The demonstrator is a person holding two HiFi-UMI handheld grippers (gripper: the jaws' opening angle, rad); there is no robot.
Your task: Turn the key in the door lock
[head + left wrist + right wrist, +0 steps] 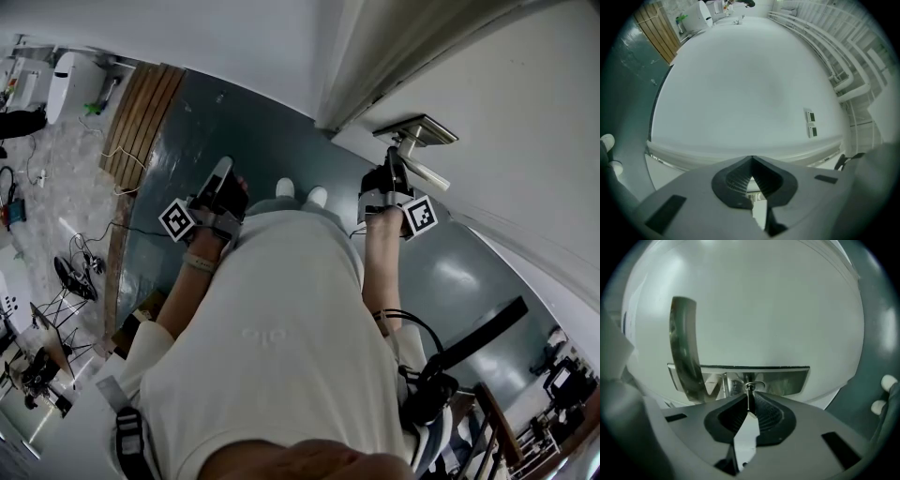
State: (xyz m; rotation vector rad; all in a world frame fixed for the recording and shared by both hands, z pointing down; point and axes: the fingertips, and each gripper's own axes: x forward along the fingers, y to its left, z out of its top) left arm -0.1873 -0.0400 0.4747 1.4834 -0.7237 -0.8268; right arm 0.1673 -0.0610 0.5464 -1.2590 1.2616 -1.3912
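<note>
Two grippers: left gripper (751, 161) and right gripper (749, 404), well apart, in front of the person's white shirt (281, 309).
Left gripper: jaws pressed together, nothing between them (it faces a plain white wall (740, 84)).
Right gripper: clenched on the thin silver metal key (749, 395).
Key: edge-on between the pads, its far end at the shiny rectangular metal lock plate (787, 378).
Handle: curved silver lever (684, 348), left of the key.
Door: white panel (764, 310) behind the plate.

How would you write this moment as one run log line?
task: turn key | right gripper: shut on key, key in lock plate | left gripper: shut, empty
</note>
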